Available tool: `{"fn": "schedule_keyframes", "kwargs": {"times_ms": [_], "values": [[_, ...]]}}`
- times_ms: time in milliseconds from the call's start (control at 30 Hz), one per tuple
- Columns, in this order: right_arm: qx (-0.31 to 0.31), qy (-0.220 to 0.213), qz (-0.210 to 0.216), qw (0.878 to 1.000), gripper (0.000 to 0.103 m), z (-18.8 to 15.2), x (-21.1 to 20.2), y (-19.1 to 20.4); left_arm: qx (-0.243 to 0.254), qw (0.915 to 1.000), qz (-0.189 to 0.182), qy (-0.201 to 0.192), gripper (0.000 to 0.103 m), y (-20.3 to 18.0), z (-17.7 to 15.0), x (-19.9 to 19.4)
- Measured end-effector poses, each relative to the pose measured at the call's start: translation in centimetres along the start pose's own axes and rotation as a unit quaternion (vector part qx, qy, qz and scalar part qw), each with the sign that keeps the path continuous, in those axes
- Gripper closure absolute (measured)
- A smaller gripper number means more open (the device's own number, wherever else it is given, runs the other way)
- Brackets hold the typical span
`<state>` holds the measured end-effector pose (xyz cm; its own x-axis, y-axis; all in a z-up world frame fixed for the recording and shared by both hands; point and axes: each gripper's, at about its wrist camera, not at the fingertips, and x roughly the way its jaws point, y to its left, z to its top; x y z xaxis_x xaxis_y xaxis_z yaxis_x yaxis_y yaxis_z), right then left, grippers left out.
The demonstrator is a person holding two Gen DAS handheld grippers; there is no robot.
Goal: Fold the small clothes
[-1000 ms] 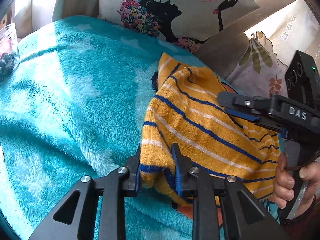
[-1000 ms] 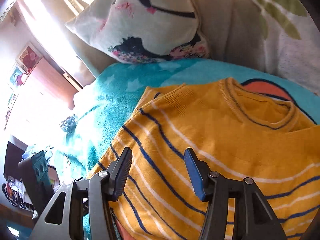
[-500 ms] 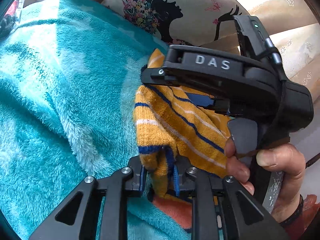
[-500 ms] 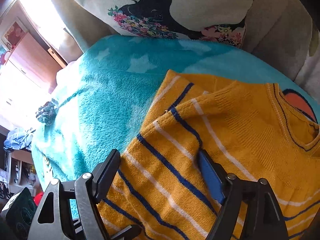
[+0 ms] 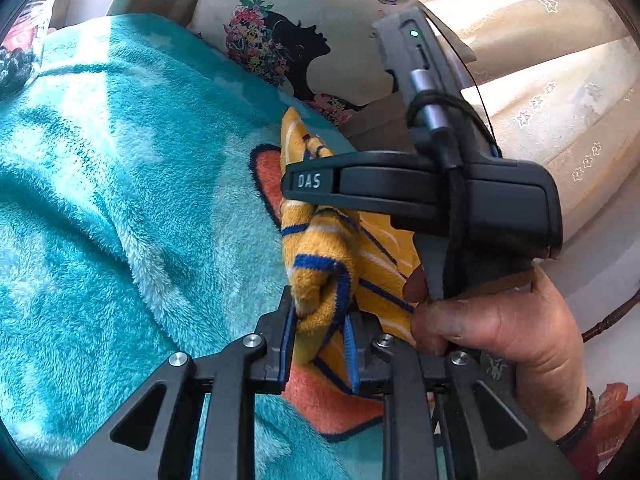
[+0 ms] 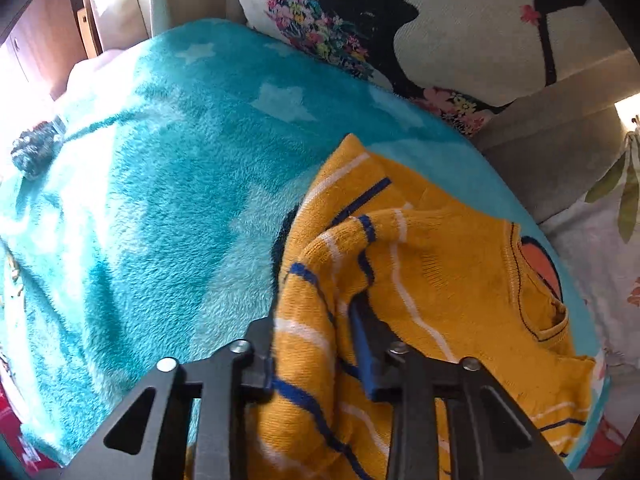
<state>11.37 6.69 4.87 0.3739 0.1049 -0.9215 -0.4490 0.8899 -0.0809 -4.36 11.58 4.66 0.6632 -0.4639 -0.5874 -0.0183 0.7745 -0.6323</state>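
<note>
Both grippers are closed on the sweater (image 6: 448, 280), a yellow knit with blue and white stripes lying on a teal blanket (image 6: 160, 200). The left gripper (image 5: 320, 320) pinches a bunched, blue-trimmed edge between its blue-padded fingers. The right gripper (image 6: 316, 344) clamps a raised fold of the striped cloth; its jaws are narrowed around the fabric.

To the left of the sweater the blanket stretches wide and bare, with a dark pinecone-like lump (image 6: 34, 148) at its far left edge. Behind, a pillow (image 6: 400, 20) printed with a black silhouette and flowers stands close to the sweater's far corner, and a beige cushion (image 6: 560, 140) hems in the right side.

In the left wrist view the right gripper's black body and the right hand (image 5: 504, 332) cover most of the sweater, so only a narrow strip shows. The sweater's lower hem runs out of frame behind the gripper in the right wrist view. An orange patch (image 5: 320, 400) of the blanket's pattern shows beneath the garment.

The collar (image 6: 540, 308) lies to the right in the right wrist view, and the stripes run across the body toward the pillow. How the sweater's long axis runs cannot be told, since it is bunched.
</note>
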Motion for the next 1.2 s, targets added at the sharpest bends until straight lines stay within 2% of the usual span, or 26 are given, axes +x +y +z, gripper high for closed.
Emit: {"fn": "schedule_keyframes", "kwargs": {"times_ms": [167,333,567,700,733,767,900,1033,1200], "values": [[0.068,-0.067,0.062,0.994,0.081,-2.5,-4.8,-5.3,0.028,0.9988,-0.029,-0.027,0.083,-2.4,-1.0,-4.0],[0.140,-0.114,0.095,0.979,0.082,-6.3,-8.1,-11.6,0.058,0.9972,-0.006,-0.047,0.081,-4.2,-1.7,-5.6],[0.251,-0.147,0.107,0.951,0.082,-15.7,-10.2,-22.7,0.073,0.9973,0.003,0.003,0.080,-6.2,-3.1,-2.1],[0.310,-0.149,0.110,0.933,0.084,-20.6,-10.1,-27.8,0.098,0.9947,0.001,0.033,0.080,-8.5,-3.7,0.6],[0.320,-0.146,0.107,0.930,0.085,-21.6,-9.8,-28.7,0.107,0.9934,0.002,0.040,0.080,-9.3,-4.0,1.3],[0.328,-0.144,0.103,0.928,0.091,-22.6,-9.4,-29.4,0.118,0.9919,0.003,0.046,0.079,-10.1,-4.2,2.0],[0.354,-0.146,0.118,0.916,0.091,-25.7,-8.7,-31.3,0.156,0.9857,0.010,0.063,0.070,-12.7,-5.2,4.3],[0.350,-0.152,0.127,0.916,0.091,-26.4,-8.2,-31.4,0.163,0.9816,0.022,0.097,0.070,-13.5,-5.4,7.8],[0.343,-0.148,0.125,0.919,0.090,-26.8,-7.7,-31.0,0.181,0.9735,0.047,0.131,0.062,-13.5,-6.5,10.8]]}}
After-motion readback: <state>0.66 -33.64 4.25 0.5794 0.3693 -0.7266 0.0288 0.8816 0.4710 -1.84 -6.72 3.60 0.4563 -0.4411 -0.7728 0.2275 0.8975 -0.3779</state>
